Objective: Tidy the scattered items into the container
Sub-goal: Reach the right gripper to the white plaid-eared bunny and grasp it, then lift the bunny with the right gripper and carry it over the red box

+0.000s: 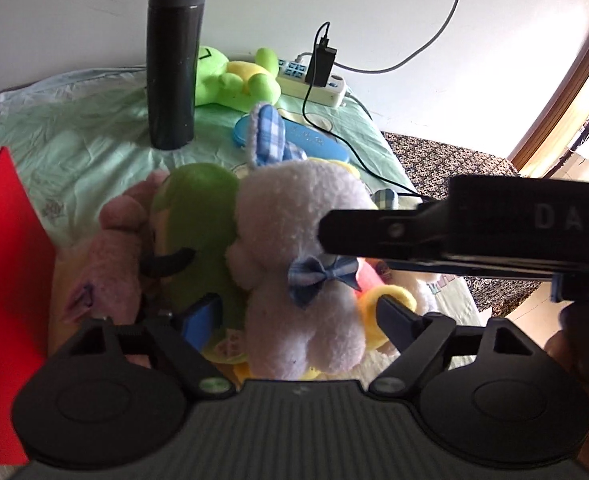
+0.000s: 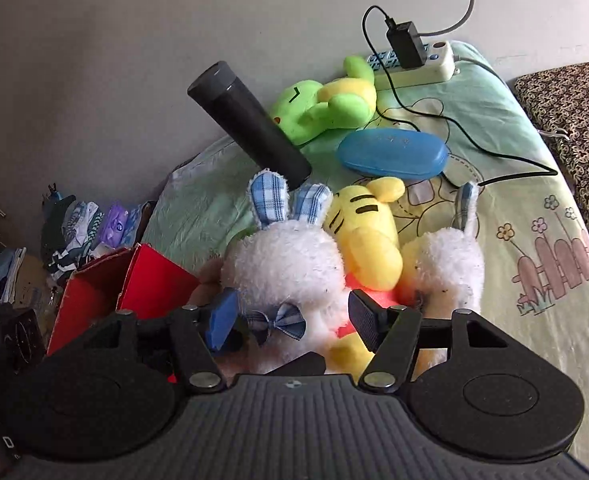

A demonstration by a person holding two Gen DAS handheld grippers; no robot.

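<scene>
Clearly, working from the left, you have the red cardboard box (image 2: 134,280) open at the edge of the bed, its red wall (image 1: 6,248) close beside the pile of toys. Your left gripper (image 1: 302,316) has its jaws spread wide on either side of the fluffy white plush rabbit with blue checked ears and bow tie (image 1: 302,248), not yet pinching it. Your right gripper (image 2: 290,320) is likewise open around the same rabbit (image 2: 290,264), which lies on the pale green printed bedsheet (image 2: 514,184) against a yellow plush bear (image 2: 370,248). Expect the rabbit to be light, soft and squashy, so it will likely deform rather than slip; take it across the firm body below the head, not by a floppy ear. Further right, the blue oval case (image 2: 392,154) looks rigid and smooth.
</scene>
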